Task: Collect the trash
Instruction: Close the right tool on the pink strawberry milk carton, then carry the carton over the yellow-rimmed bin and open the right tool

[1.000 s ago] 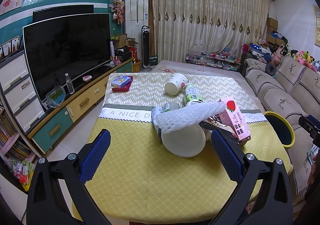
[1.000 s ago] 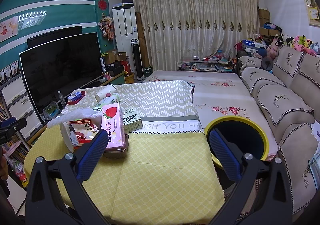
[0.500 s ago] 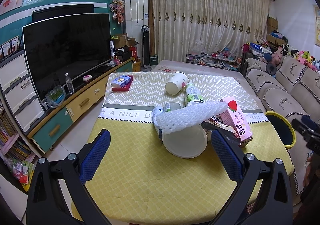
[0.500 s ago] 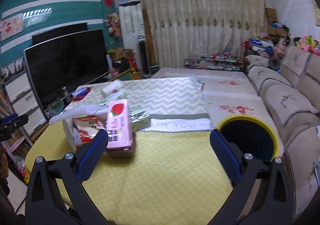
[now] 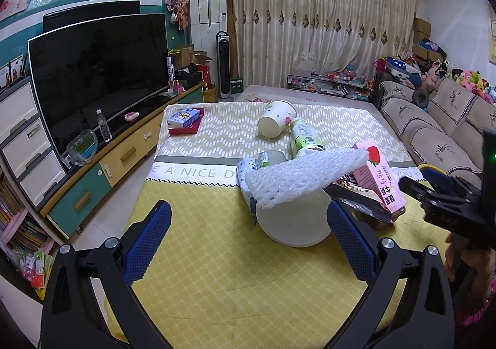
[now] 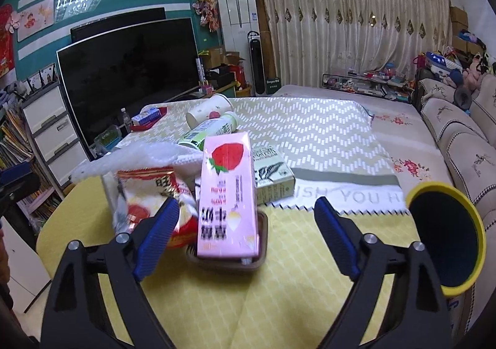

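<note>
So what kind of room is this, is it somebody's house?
Most likely a home living room: a big black flat-screen television on a teal and yellow wooden cabinet, a beige cushioned sofa with colourful plush toys piled on top, and long cream curtains.

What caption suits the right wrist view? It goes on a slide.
Right gripper, closing, nears a pink strawberry carton among table trash; yellow-rimmed bin waits beside it.

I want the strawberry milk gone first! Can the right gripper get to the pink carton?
Probably yes. The right gripper points straight at the pink carton, its jaws closing but apart with nothing pressed. Only the snack bag crowds the carton's left side.
</note>
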Motion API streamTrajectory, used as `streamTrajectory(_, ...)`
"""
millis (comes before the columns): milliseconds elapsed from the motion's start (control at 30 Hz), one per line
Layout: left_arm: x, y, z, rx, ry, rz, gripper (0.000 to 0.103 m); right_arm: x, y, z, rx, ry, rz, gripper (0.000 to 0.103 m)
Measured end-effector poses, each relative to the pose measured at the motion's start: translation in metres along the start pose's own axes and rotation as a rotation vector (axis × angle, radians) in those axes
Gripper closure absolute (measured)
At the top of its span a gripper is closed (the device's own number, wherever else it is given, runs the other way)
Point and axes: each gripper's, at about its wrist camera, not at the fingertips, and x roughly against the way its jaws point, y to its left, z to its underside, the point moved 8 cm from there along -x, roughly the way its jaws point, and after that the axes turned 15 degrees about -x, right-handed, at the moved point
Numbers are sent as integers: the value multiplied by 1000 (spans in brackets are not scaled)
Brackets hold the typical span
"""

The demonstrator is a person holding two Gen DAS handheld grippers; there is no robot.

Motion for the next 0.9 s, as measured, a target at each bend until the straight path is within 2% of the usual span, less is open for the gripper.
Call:
streamTrajectory(267,-19,1,0,4,23,7,4,-40,15,-11,46,49,45,19)
streamTrajectory(333,-22,2,2,9,28,5,4,-48,16,-11,51,66,60,28)
streamTrajectory(500,-33,6,5,18,42,12,4,-65,15,-10,55,102,77,35)
streamTrajectory(567,-36,6,6,18,45,14,4,-69,15,-9,55,111,82,49)
streamTrajectory(600,-36,6,7,19,46,15,4,-69,14,-9,51,111,83,55)
streamTrajectory(700,-38,5,8,18,45,19,4,-62,16,-15,19,95,37,56)
streamTrajectory(900,-40,1,9,11,48,24,4,-23,19,-45,-37,-1,-47,56)
